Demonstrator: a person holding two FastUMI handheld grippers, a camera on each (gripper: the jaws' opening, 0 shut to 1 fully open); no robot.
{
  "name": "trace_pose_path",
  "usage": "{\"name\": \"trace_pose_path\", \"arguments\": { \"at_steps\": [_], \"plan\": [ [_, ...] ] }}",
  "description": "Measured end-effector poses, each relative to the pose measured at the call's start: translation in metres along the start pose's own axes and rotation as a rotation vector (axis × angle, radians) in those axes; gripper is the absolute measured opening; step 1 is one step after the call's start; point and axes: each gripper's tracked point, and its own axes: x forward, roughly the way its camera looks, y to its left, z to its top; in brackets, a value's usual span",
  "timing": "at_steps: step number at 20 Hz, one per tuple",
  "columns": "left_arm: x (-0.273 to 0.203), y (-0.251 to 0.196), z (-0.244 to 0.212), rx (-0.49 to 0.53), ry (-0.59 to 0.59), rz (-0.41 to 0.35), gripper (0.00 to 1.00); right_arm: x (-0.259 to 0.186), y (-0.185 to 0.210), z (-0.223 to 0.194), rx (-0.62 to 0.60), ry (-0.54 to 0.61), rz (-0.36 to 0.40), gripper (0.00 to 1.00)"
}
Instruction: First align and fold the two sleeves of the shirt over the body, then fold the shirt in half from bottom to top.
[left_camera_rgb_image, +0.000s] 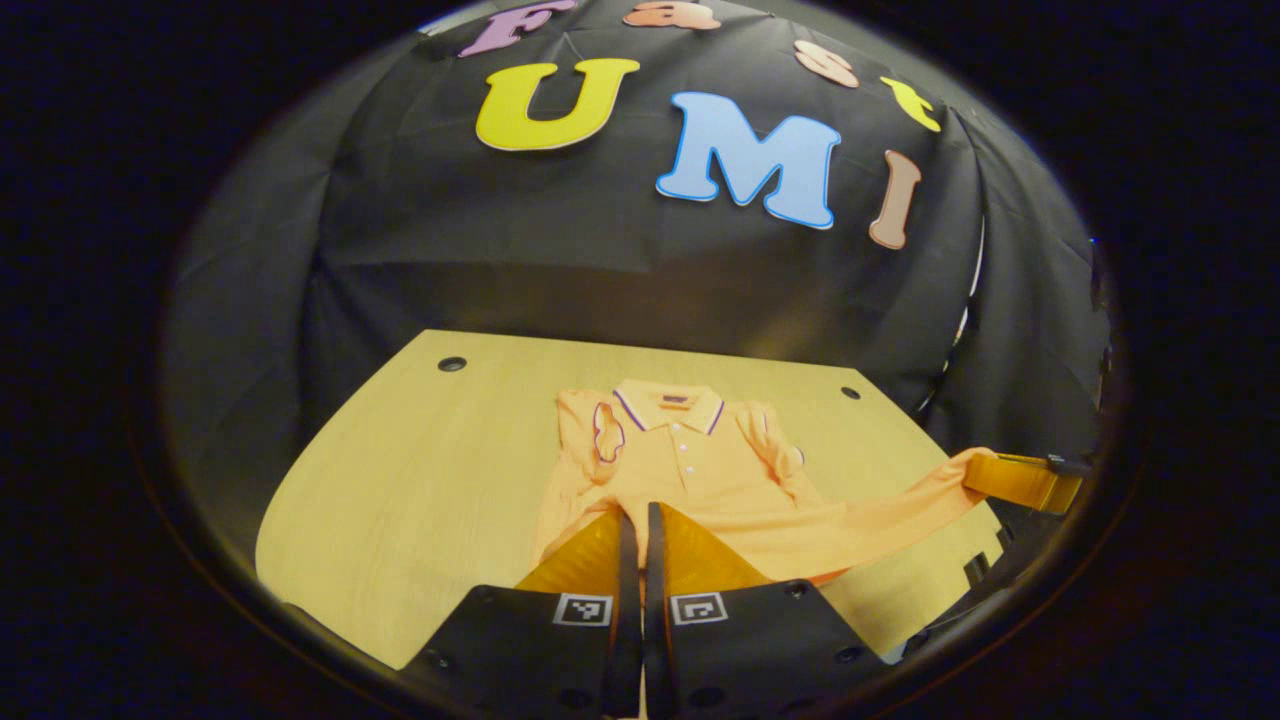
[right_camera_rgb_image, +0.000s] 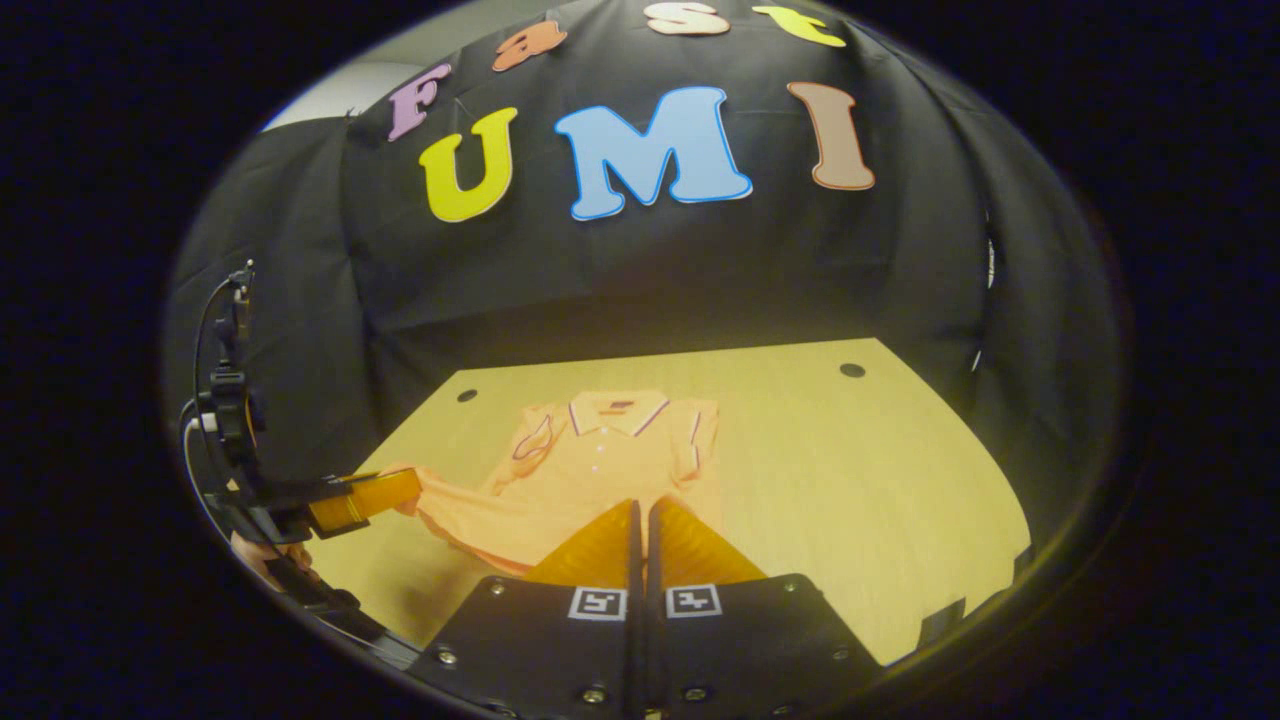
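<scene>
An orange polo shirt (left_camera_rgb_image: 690, 470) lies collar-far on the wooden table (left_camera_rgb_image: 400, 480), both sleeves folded in over its body. Its bottom hem is lifted off the table and stretched between the two grippers. My left gripper (left_camera_rgb_image: 637, 515) is shut on one hem corner at the bottom of the left gripper view. The right gripper (left_camera_rgb_image: 1020, 482) holds the other corner at the far right. In the right gripper view my right gripper (right_camera_rgb_image: 640, 510) is shut on the hem of the shirt (right_camera_rgb_image: 600, 455), and the left gripper (right_camera_rgb_image: 370, 497) pinches the far corner at the left.
The table (right_camera_rgb_image: 850, 480) has bare wood to the right of the shirt and a small round hole (right_camera_rgb_image: 852, 370) near its back corner. A black cloth wall rises right behind the table's far edge. A hand (right_camera_rgb_image: 262, 555) holds the left gripper.
</scene>
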Motion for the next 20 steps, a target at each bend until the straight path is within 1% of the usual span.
{"name": "trace_pose_path", "arguments": {
  "at_steps": [4, 9, 13, 17, 20],
  "plan": [
    [0.048, 0.009, 0.033, -0.006, 0.012, -0.026, 0.07, 0.048, -0.002, 0.035, 0.015, -0.02, -0.035, 0.0],
    [0.091, 0.019, 0.064, 0.008, 0.009, -0.052, 0.07, 0.094, 0.001, 0.067, 0.017, -0.04, -0.064, 0.0],
    [0.127, 0.023, 0.085, 0.016, -0.022, -0.072, 0.07, 0.126, -0.003, 0.082, -0.014, -0.041, -0.099, 0.0],
    [0.162, 0.028, 0.092, 0.009, -0.026, -0.094, 0.07, 0.157, -0.006, 0.095, -0.042, -0.021, -0.129, 0.0],
    [0.184, 0.037, 0.1, 0.03, -0.039, -0.087, 0.07, 0.18, -0.007, 0.106, -0.063, -0.015, -0.145, 0.0]
  ]
}}
